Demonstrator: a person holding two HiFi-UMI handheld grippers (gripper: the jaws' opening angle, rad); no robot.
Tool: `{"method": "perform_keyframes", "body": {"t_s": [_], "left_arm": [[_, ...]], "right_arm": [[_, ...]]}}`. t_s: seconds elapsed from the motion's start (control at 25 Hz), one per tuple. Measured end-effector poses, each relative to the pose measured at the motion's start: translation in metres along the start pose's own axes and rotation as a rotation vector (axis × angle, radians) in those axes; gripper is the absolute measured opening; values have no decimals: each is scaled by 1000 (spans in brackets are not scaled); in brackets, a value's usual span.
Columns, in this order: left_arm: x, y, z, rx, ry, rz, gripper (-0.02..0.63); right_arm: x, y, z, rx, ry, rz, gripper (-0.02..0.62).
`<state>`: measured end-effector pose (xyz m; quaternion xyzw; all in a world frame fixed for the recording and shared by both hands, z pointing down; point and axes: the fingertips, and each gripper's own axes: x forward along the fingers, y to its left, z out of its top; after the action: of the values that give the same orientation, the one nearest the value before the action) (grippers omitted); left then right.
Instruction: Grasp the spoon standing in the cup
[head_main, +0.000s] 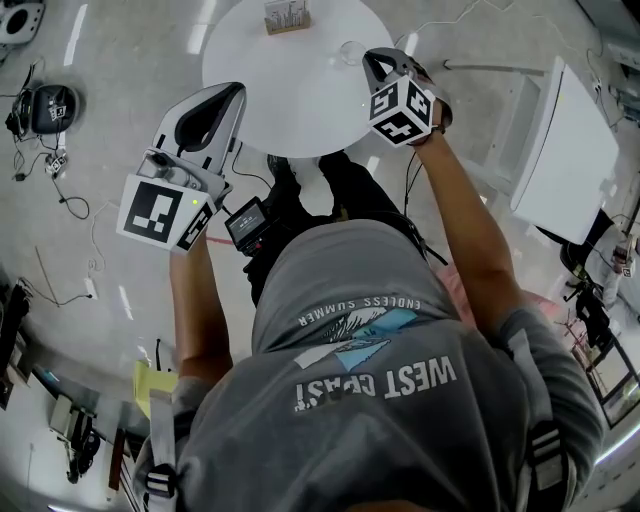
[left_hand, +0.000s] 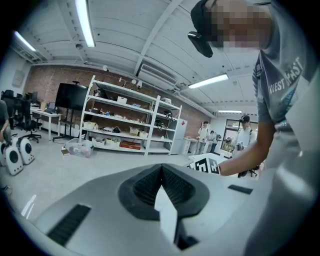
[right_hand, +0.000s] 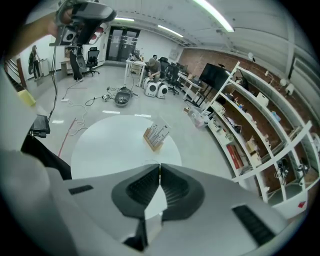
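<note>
A round white table (head_main: 290, 100) stands in front of me. At its far edge is a wooden holder (head_main: 287, 18) with several utensils standing in it, also in the right gripper view (right_hand: 156, 136). A clear glass cup (head_main: 350, 50) sits near the table's right side; only its rim (right_hand: 150, 161) shows above my right jaws. I cannot make out a spoon. My right gripper (head_main: 374, 58) hovers shut and empty just right of the cup (right_hand: 160, 165). My left gripper (head_main: 230, 92) is shut and empty, off the table's left edge, facing the room (left_hand: 161, 166).
A white board (head_main: 560, 150) stands right of the table. Cables and a headset (head_main: 45, 108) lie on the floor at left. The left gripper view shows white shelving (left_hand: 130, 125), people standing far off, and my right gripper's marker cube (left_hand: 207, 165).
</note>
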<state>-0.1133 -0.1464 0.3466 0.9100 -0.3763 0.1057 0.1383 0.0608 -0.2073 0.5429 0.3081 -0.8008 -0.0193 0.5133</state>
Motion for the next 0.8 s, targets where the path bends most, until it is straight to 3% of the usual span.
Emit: {"method": "perform_keyframes", "body": {"t_s": [0.44, 0.8], "left_arm": [[-36, -1, 21, 51, -21, -14, 3], [-56, 2, 36, 97, -48, -34, 4]], "right_arm": [[-79, -10, 30, 108, -73, -78, 6], [-150, -27, 63, 225, -204, -154, 6]]}}
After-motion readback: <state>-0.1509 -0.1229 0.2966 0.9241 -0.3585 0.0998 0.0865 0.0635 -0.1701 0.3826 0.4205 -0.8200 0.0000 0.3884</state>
